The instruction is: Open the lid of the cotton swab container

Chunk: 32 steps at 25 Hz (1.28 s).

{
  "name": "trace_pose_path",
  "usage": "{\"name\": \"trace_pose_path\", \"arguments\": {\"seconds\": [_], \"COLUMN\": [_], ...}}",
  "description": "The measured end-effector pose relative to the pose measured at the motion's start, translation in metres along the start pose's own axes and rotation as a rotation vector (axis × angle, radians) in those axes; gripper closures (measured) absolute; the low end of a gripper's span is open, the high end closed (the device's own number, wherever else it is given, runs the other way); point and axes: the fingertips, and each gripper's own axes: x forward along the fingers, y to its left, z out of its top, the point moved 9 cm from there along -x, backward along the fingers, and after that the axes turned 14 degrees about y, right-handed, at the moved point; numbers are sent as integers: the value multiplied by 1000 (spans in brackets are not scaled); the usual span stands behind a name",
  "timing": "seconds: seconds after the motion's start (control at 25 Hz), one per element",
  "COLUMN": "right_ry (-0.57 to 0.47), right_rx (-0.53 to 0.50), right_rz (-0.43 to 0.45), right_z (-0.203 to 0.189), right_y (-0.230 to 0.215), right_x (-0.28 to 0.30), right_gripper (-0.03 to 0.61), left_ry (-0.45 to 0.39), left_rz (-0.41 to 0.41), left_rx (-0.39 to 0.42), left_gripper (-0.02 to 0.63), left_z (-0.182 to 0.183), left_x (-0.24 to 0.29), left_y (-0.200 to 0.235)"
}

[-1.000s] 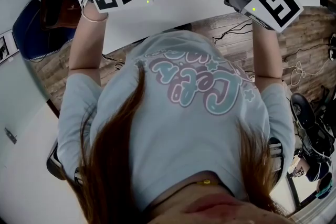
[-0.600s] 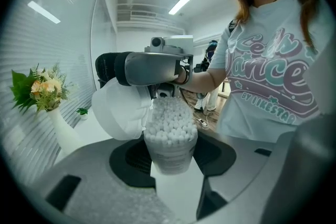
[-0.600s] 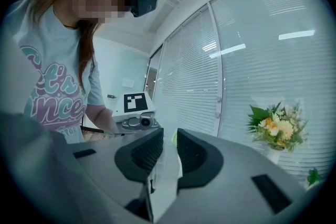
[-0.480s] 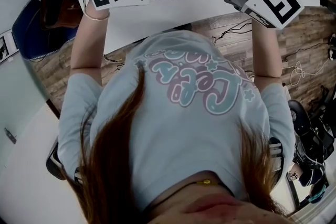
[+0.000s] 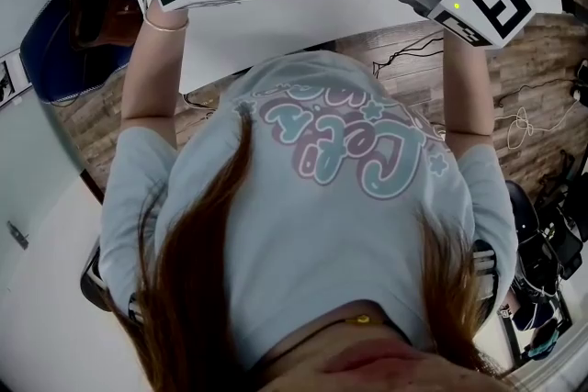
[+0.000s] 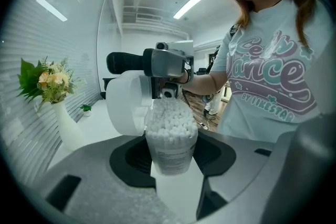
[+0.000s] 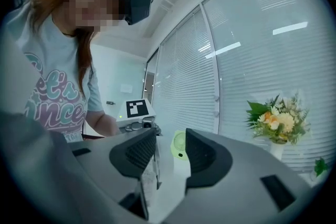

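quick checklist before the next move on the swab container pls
1. Lid swung fully open: ok.
2. Cotton swab container upright in the left hand-held gripper, pads on its sides: ok.
3. Swabs all inside, none spilled in view: ok.
4. Right hand-held gripper released: ok, its jaws have just been opening and stand apart.
5. Right jaws fully free of the container: cannot tell, a clear edge sits beside one pad.
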Motion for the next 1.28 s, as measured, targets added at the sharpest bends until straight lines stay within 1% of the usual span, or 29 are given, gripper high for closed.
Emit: {"name": "trace_pose_path", "arguments": {"seconds": [0.12,0.28,0.36,0.44,0.52,0.68,0.76,0.96,1.08,1.2,1.28], "right_ry": [-15,-4,17,47,70,112,116,116,126,128,132], "right_rx": [11,17,26,42,59,68,71,53,36,41,46], "right_rz": [14,43,81,138,168,194,207,234,233,236,240], "right_z": [-4,-14,-22,-32,-42,-58,-63,-69,-67,-70,-76], "right_y": [0,1,2,3,2,1,0,4,5,-7,-14], "right_x": [-10,-19,-21,-22,-23,-18,-15,-6,0,15,25], "right_gripper": [405,381,373,356,354,351,351,351,351,352,372], "left_ry": [2,6,12,18,18,16,18,25,29,33,33], "left_rz": [17,48,62,72,76,89,97,110,118,112,115], "left_rx": [-17,-28,-31,-34,-34,-33,-31,-32,-29,-38,-48], "left_gripper": [417,417,417,417,417,417,417,417,417,417,417], "left_z": [-2,-2,-3,-3,-3,-2,-1,-3,-4,-16,-25], "left_x": [0,-2,-3,-4,-4,-6,-7,-6,-6,-4,0], "left_y": [0,2,2,3,2,3,4,4,5,18,28]}}
